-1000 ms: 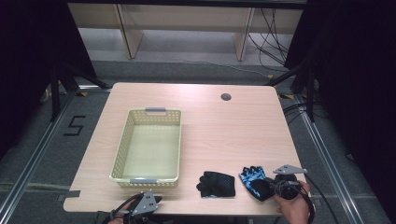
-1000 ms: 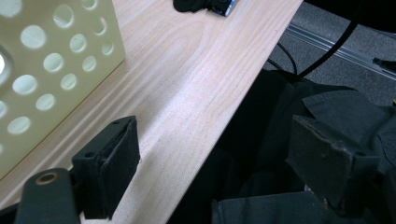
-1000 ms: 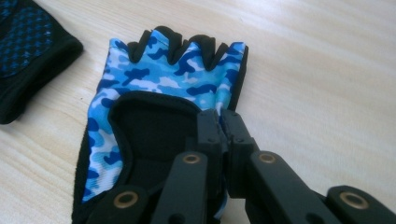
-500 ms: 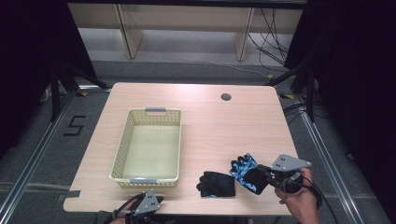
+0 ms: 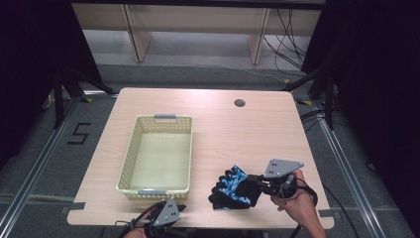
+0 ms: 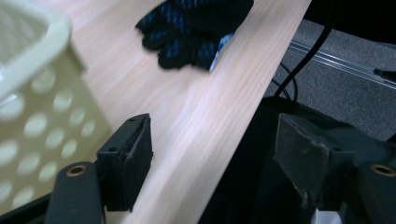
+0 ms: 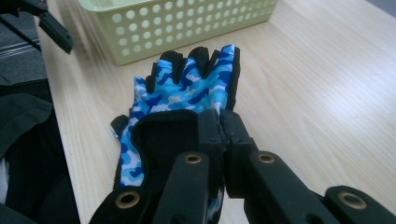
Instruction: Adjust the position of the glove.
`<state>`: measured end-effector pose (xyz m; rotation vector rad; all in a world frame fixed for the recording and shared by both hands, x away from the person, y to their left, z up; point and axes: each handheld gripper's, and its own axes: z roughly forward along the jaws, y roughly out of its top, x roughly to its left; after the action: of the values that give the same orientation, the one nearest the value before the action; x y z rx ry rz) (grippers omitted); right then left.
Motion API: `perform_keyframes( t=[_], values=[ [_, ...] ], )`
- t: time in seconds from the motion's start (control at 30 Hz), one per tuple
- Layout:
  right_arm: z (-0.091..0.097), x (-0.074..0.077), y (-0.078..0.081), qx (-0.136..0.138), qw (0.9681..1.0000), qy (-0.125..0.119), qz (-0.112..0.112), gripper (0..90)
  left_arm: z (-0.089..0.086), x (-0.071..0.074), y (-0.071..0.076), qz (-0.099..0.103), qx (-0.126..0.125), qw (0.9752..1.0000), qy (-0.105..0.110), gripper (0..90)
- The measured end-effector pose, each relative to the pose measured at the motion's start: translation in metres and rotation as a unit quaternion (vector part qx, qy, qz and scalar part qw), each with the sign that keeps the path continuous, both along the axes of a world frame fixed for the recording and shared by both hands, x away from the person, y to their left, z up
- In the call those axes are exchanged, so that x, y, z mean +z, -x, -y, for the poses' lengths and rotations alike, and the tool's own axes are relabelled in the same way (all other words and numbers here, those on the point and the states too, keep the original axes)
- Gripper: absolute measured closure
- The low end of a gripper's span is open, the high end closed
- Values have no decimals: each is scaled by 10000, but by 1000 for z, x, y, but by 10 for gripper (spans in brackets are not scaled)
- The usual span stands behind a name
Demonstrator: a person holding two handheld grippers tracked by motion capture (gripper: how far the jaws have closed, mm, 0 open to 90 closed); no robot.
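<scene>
A blue camouflage glove [image 5: 234,179] hangs just above the table near its front edge, and my right gripper [image 5: 255,181] is shut on its black cuff. In the right gripper view the glove [image 7: 196,84] spreads away from the shut right gripper [image 7: 222,123], its fingers pointing at the basket. A black glove [image 5: 221,201] lies on the wood, partly under the blue one. My left gripper [image 5: 179,208] is at the front table edge below the basket. Its jaws have just been closing a little, but the left gripper [image 6: 215,140] stands open with nothing between its fingers; a dark glove [image 6: 196,23] lies ahead.
A pale yellow perforated basket [image 5: 130,153] stands left of centre on the wooden table [image 5: 237,134], its near wall [image 6: 32,116] close beside my left jaw. A round cable hole [image 5: 239,103] sits at the back. The table edge runs under the left gripper.
My right gripper has lifted and carried the blue glove left, so that it now overlaps the black glove. The left gripper has edged a little towards the table.
</scene>
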<state>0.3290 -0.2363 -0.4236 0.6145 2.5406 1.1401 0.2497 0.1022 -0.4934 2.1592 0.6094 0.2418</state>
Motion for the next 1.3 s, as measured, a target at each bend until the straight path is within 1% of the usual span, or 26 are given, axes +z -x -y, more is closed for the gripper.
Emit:
perform_keyframes(
  t=[0.03,0.07,0.1,0.2,0.27,0.3,0.33,0.4,0.43,0.5,0.53,0.6,0.63,0.67,0.7,0.77,0.8,0.83,0.9,0.97,1.03,1.07,1.1,1.13,1.27,1.3],
  values=[
    [-2,-1,0,51,10000,-23,-30,890,0,0,0,0,0,10000,0,277],
    [-4,-2,1,74,10000,-46,-43,891,4,4,-3,73,-185,9997,-119,283],
    [-6,-2,1,136,9998,-94,-70,890,14,7,-4,147,-184,9997,82,289],
    [-7,-2,4,249,9995,-189,-99,890,27,14,-8,271,-278,9992,-20,325],
    [-8,-1,6,309,9993,-220,-46,890,36,17,-10,334,-301,9989,112,326],
    [-8,0,8,312,9993,-213,-64,890,39,20,-11,298,-310,9991,33,330],
    [-8,0,10,353,9991,-228,-48,890,41,21,-13,502,-377,9980,-80,333],
    [-8,0,13,392,9988,-279,-49,890,45,24,-16,632,-496,9966,-157,337],
    [-8,0,14,445,9986,-280,-65,890,49,22,-15,497,-358,9981,20,338],
    [-9,-1,17,479,9984,-299,-63,890,52,22,-20,391,-441,9983,-14,352],
    [-10,-2,18,495,9982,-334,-103,890,54,20,-20,402,-380,9984,79,352],
    [-11,-2,19,609,9976,-335,-76,890,56,20,-23,364,-480,9982,40,369],
    [-11,-2,19,609,9976,-335,-76,890,56,20,-23,364,-480,9982,40,401],
    [-14,-3,20,610,9975,-314,-152,890,57,20,-23,462,-608,9971,40,452],
    [-15,-4,18,631,9975,-290,-135,890,58,19,-22,513,-628,9967,0,500],
    [-18,-5,15,592,9979,-207,-174,890,59,19,-23,450,-707,9965,6,606],
    [-18,-5,13,613,9978,-148,-182,890,59,20,-26,525,-743,9958,-58,646],
    [-20,-6,10,619,9978,-97,-200,890,61,19,-25,475,-688,9965,4,692],
    [-24,-6,6,609,9979,-38,-204,890,61,17,-28,535,-672,9963,-57,753],
    [-27,-5,1,586,9979,64,-269,890,62,14,-31,432,-587,9973,-47,796],
    [-31,-5,-4,560,9977,165,-355,890,62,11,-34,270,-565,9980,-24,816],
    [-33,-6,-7,560,9975,227,-364,890,62,9,-36,262,-562,9981,-36,819],
    [-36,-8,-10,559,9972,246,-438,890,63,8,-37,113,-541,9985,-6,821],
    [-39,-10,-14,629,9963,333,-476,890,63,6,-38,165,-610,9980,-102,821],
    [-44,-23,-22,496,9953,534,-638,890,67,-5,-41,53,-515,9986,-141,812],
    [-44,-27,-23,470,9952,532,-680,889,67,-9,-43,67,-554,9981,-262,807]
  ],
)
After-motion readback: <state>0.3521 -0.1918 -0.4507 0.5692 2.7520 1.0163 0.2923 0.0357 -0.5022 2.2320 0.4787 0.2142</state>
